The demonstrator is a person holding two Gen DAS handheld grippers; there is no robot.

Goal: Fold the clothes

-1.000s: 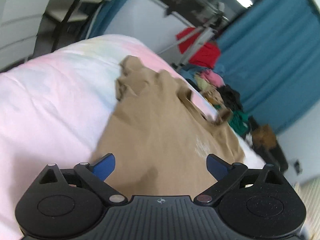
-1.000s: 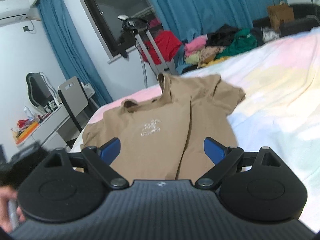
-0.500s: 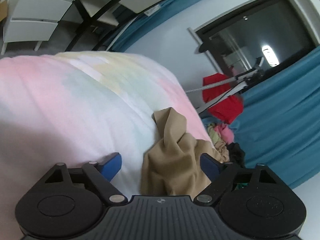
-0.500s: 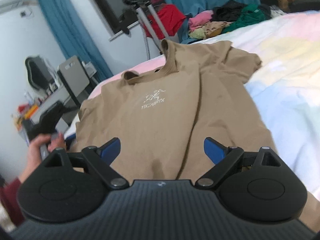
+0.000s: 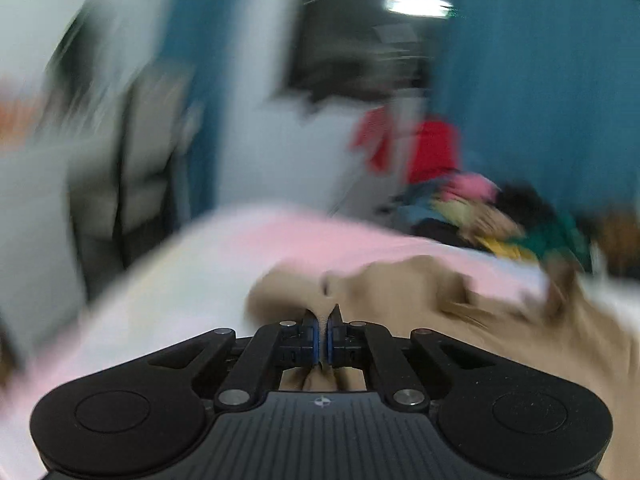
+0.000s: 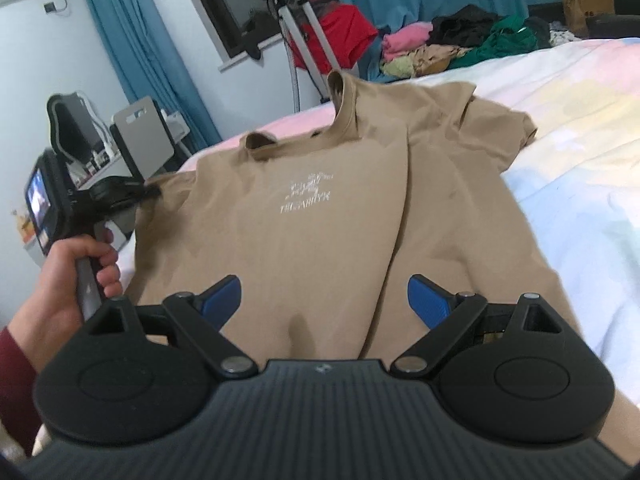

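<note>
A tan T-shirt (image 6: 300,220) with a white chest print lies on the pastel bed cover (image 6: 580,120), its right side folded over along a lengthwise crease. My right gripper (image 6: 324,300) hovers open over the hem, nothing between its blue pads. In the right wrist view my left gripper (image 6: 148,192), held by a hand (image 6: 68,272), sits at the shirt's left sleeve. The left wrist view is blurred by motion. There my left gripper (image 5: 323,314) has its jaws closing tight, with a fold of the tan shirt (image 5: 400,292) pinched between the pads.
A heap of mixed clothes (image 6: 460,44) lies beyond the bed's far edge. A red garment (image 6: 344,32) hangs on a metal stand. A grey chair (image 6: 144,132) and a desk stand to the left, and a paper bag (image 6: 586,0) at far right.
My left gripper swung round to the shirt's left sleeve and went from wide open to shut on the fabric. The right gripper dropped a little toward the hem and stayed open.
</note>
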